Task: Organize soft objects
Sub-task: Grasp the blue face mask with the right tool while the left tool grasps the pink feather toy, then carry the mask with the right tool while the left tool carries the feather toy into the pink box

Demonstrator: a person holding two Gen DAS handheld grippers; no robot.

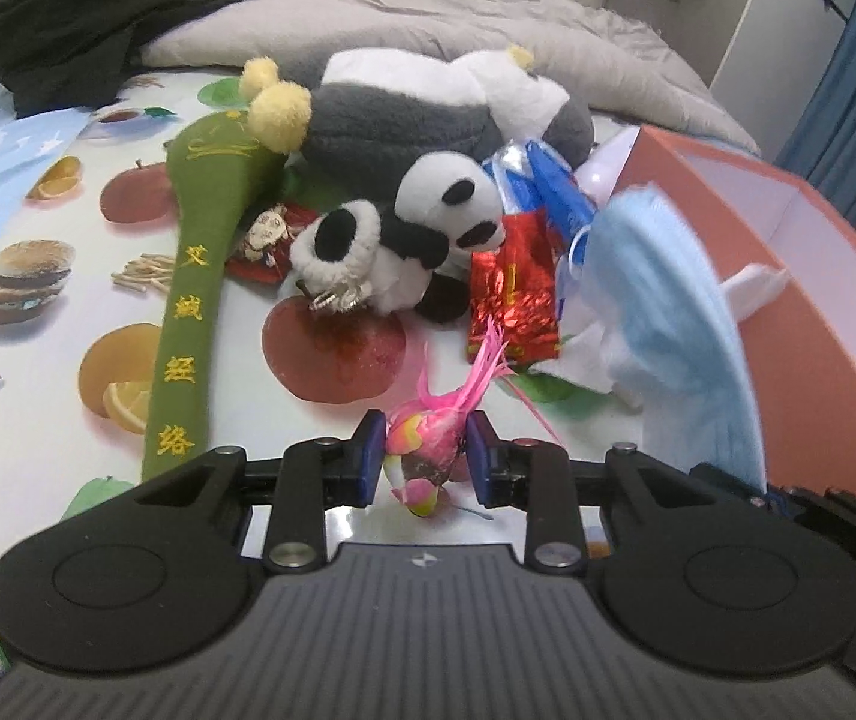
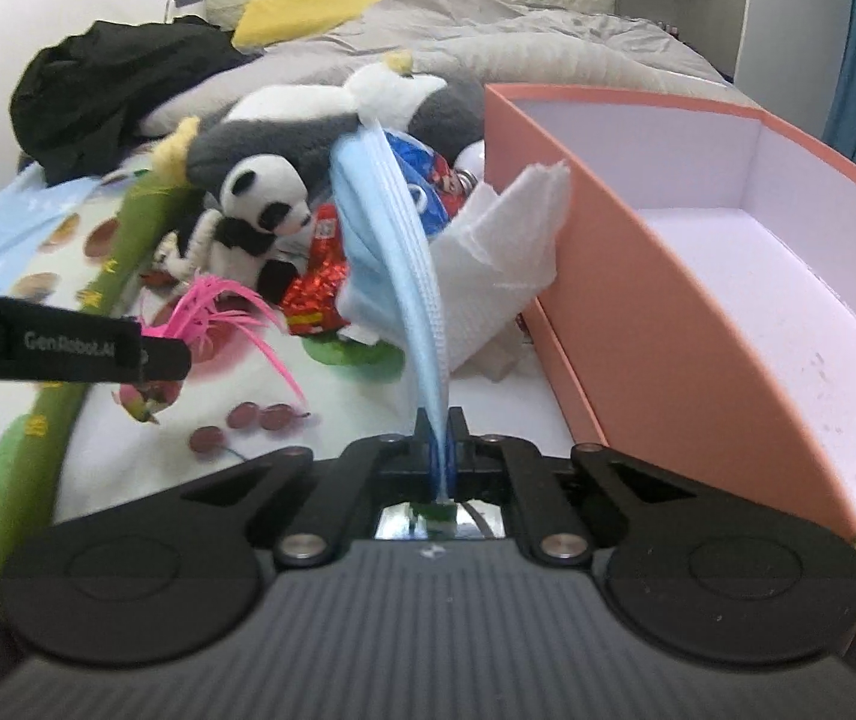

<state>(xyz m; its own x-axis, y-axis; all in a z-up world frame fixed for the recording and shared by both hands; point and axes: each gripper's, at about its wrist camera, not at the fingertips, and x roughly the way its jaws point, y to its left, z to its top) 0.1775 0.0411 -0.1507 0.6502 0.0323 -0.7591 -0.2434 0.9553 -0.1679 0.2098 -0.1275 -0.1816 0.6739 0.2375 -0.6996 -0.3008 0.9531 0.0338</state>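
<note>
My left gripper (image 1: 426, 459) is shut on a small pink feathered bird toy (image 1: 428, 441), held just above the printed sheet; it also shows in the right wrist view (image 2: 212, 309). My right gripper (image 2: 441, 441) is shut on the edge of a light blue face mask (image 2: 404, 240), which stands up from the jaws; in the left wrist view the mask (image 1: 673, 300) hangs at the right. A small panda plush (image 1: 428, 228), a large grey and white plush (image 1: 404, 114), a green padded stick (image 1: 200, 276) and foil packets (image 1: 511, 306) lie in a pile ahead.
An open pink box (image 2: 637, 300) with a white inside stands on the right, next to crumpled white tissue (image 2: 499, 264). A black garment (image 1: 98, 18) and a grey quilt (image 1: 457, 18) lie at the back of the bed.
</note>
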